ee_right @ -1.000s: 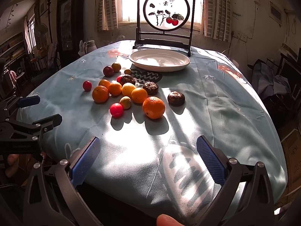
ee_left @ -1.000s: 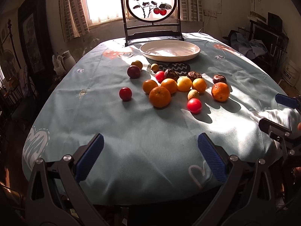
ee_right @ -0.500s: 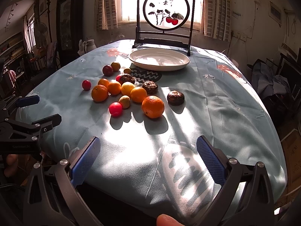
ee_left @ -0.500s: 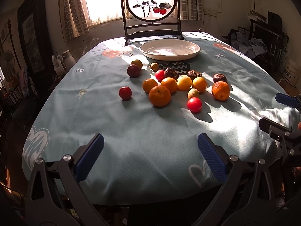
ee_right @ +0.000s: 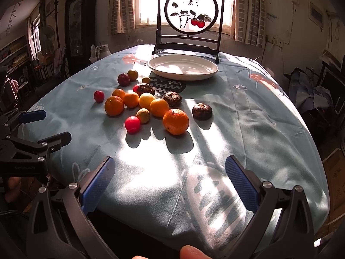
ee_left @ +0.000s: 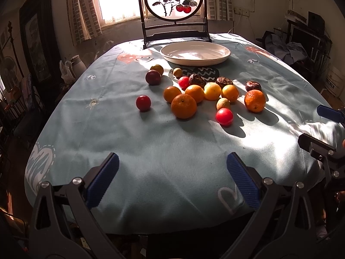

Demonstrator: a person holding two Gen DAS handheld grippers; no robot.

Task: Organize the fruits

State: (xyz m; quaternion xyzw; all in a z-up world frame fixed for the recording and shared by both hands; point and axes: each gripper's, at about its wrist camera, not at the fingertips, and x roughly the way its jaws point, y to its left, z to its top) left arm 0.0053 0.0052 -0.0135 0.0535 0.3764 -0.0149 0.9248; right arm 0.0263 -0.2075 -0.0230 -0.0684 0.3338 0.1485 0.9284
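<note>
Both hand-held grippers, left hand-held gripper [ee_left: 172, 173] and right hand-held gripper [ee_right: 170, 171], hang spread wide and empty at the near edge of the counter [ee_left: 172, 151]. We see the fruits [ee_left: 202, 96] loose on the cloth mid-counter, well short of the empty white plate [ee_right: 183, 67] at the far side. Risks as we judge them: round fruit rolls if nudged; the oranges touch each other, so a wide approach on one may scatter its neighbours. The big orange [ee_right: 175, 121] and the red fruit [ee_right: 132, 124] sit nearest. Dark wrinkled fruits [ee_right: 202, 111] look soft; hard pinching may bruise them. Strong sun glare could hide edges.
</note>
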